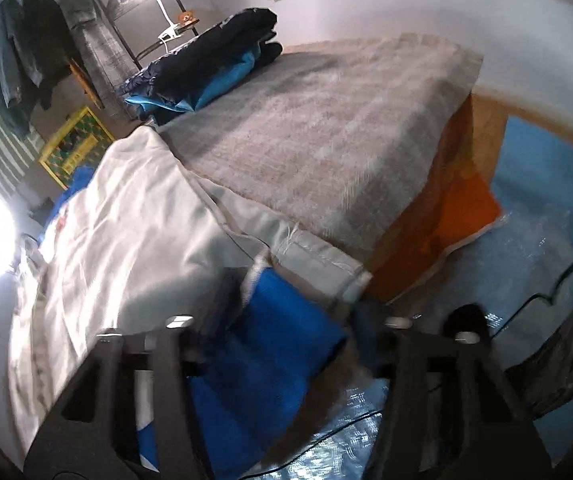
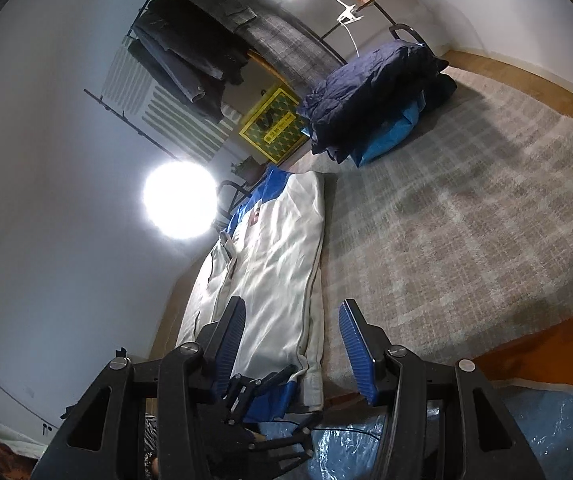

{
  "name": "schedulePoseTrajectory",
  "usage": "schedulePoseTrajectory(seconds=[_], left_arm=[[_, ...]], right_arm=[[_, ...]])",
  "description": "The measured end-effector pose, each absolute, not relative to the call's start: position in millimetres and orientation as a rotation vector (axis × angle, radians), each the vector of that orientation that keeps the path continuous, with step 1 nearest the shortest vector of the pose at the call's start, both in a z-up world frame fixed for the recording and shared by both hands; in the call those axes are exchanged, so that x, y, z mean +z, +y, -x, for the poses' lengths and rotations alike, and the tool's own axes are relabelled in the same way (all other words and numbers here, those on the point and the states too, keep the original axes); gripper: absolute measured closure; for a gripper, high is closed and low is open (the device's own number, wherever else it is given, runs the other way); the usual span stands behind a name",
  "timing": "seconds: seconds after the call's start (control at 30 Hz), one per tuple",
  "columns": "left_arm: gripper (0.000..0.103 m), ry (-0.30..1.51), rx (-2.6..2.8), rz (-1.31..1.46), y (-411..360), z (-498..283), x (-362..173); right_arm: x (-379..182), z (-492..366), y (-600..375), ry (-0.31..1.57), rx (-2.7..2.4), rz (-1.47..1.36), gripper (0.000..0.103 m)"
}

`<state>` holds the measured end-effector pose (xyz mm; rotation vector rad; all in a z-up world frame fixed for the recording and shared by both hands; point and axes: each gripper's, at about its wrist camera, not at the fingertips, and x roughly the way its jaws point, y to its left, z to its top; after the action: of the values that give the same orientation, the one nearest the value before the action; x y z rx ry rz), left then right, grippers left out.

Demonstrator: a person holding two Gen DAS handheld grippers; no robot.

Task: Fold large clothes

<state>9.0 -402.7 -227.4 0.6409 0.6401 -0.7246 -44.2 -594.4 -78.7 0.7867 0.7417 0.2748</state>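
Note:
A large white garment with blue panels (image 2: 274, 268) lies lengthwise along the left side of a bed with a grey checked blanket (image 2: 466, 220). In the left wrist view the same garment (image 1: 126, 216) fills the left, with its blue hem part (image 1: 282, 340) right at my left gripper (image 1: 286, 332). The fingertips are blurred and hidden behind the cloth, so I cannot tell its state. My right gripper (image 2: 290, 336) is open and empty, hovering above the garment's near end. The left gripper (image 2: 262, 396) shows below it at the blue hem.
A stack of folded dark navy and blue clothes (image 2: 378, 100) sits at the far end of the bed, also in the left wrist view (image 1: 214, 68). A rack with hanging dark clothes (image 2: 190, 52) stands behind. Two bright lamps (image 2: 180, 200) glare. An orange sheet (image 1: 446, 216) hangs over the bed's edge above a blue floor.

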Motion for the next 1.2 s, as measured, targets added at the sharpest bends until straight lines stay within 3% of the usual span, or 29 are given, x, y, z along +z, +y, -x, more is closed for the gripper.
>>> schedulePoseTrajectory(seconds=[0.03,0.07,0.1,0.23,0.3,0.37,0.7,0.8,0.83,0.9,0.93,1.0,1.2], left_arm=[[0.073,0.673,-0.754,-0.581,-396,-17,-220],[0.086,0.701,-0.773,-0.536,-390,-22,-215],[0.090,0.734,-0.794,-0.480,-384,-28,-209],[0.093,0.836,-0.846,-0.242,-359,-49,-185],[0.093,0.850,-0.851,-0.130,-345,-55,-173],[0.093,0.850,-0.847,-0.061,-334,-57,-164],[0.094,0.831,-0.826,0.077,-302,-55,-145],[0.094,0.829,-0.822,0.101,-297,-53,-144],[0.094,0.830,-0.821,0.110,-296,-52,-145],[0.094,0.833,-0.821,0.126,-294,-57,-147],[0.094,0.835,-0.820,0.135,-293,-58,-147],[0.094,0.839,-0.818,0.159,-290,-63,-148],[0.094,0.841,-0.825,0.238,-273,-65,-148]], right_arm=[[-79,41,-594,0.747,0.276,-0.790,0.051],[-80,38,-594,0.753,0.276,-0.790,0.051],[-81,33,-593,0.761,0.275,-0.787,0.051],[-82,-2,-581,0.828,0.300,-0.744,0.050],[-86,-26,-572,0.867,0.335,-0.725,0.038],[-95,-58,-561,0.900,0.375,-0.729,0.033],[-167,-196,-521,1.055,0.299,-0.731,0.036],[-184,-227,-517,1.080,0.296,-0.765,0.043],[-190,-237,-515,1.090,0.298,-0.773,0.049],[-198,-249,-509,1.119,0.302,-0.782,0.074],[-203,-255,-504,1.150,0.298,-0.771,0.078],[-204,-261,-496,1.190,0.249,-0.707,0.098],[-167,-266,-472,1.174,0.196,-0.542,0.100]])
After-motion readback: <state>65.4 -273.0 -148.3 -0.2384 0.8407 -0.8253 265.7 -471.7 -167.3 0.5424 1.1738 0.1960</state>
